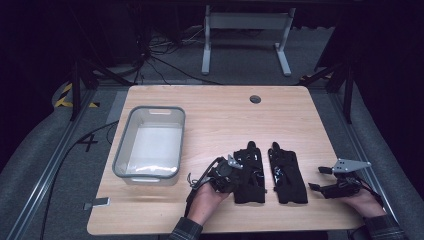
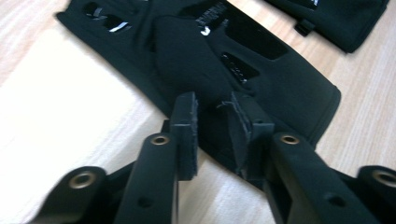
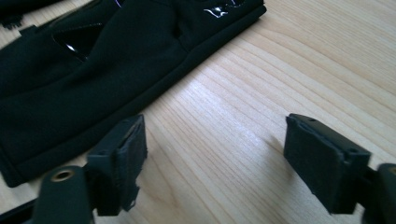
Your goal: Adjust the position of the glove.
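Left hand-held gripper (image 2: 212, 121) over left glove (image 2: 261, 79), jaws slightly parted.

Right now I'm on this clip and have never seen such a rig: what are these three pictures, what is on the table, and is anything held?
There is no robot here: a person holds a two-jaw hand tool in each hand. The high view looks down on the wooden table from above the person's side. The other two pictures come from cameras riding on each tool, looking along its black jaws.

On the table lie two black gloves side by side, the left glove and the right glove, and a grey-rimmed clear bin off to the left.

The left gripper is at the left glove's edge, its jaws slightly apart with a fold of the fabric between them; whether the pads still pinch it is hard to tell. The right gripper stands open over bare wood beside the right glove, holding nothing.
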`<state>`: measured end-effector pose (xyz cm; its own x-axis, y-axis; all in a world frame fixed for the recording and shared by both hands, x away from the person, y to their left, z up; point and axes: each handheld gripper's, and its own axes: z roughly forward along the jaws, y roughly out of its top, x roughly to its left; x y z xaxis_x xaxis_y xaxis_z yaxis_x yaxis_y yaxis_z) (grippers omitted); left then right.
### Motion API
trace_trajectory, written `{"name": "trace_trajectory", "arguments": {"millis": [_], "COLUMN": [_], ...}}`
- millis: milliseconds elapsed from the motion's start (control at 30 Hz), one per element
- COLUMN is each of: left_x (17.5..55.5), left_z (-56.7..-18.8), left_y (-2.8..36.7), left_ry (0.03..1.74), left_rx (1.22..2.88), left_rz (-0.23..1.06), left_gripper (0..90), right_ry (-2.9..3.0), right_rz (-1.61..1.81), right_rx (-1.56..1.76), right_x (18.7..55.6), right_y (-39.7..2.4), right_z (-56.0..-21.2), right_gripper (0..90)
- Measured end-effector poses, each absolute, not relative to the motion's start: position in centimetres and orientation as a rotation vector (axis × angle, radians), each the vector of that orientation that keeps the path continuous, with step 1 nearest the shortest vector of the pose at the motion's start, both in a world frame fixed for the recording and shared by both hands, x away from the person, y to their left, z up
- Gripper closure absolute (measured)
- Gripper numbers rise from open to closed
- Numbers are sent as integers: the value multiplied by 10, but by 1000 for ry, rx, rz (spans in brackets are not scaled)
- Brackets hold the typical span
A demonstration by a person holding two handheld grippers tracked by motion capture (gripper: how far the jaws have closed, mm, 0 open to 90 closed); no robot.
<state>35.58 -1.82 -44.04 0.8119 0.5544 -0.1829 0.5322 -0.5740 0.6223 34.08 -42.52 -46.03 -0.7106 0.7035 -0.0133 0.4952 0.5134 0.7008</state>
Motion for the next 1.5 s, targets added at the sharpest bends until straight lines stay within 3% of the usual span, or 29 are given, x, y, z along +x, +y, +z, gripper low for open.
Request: {"name": "trace_trajectory", "arguments": {"millis": [200,433,533,833,1000,1233,1500], "left_x": [362,369,370,375,372,374,374], "left_z": [-442,-446,-448,-454,-454,-454,-448], "left_y": [-13,-14,-15,-21,-27,-29,-23], "left_ry": [829,852,853,861,848,854,916], "left_rx": [2275,2265,2265,2287,2313,2315,2232], "left_rz": [70,76,84,90,129,116,95], "left_gripper": [612,543,510,484,583,857,877], "right_ry": [2442,2483,2528,2604,2599,2596,2607], "right_rz": [1065,1142,1136,1064,1061,1064,1069], "right_rx": [976,876,845,793,784,783,769], "right_x": [341,350,357,371,371,370,370], "right_y": [-420,-400,-389,-370,-369,-369,-366], "right_z": [-451,-441,-443,-454,-455,-455,-455], "right_gripper": [405,789,882,898,898,899,899]}}
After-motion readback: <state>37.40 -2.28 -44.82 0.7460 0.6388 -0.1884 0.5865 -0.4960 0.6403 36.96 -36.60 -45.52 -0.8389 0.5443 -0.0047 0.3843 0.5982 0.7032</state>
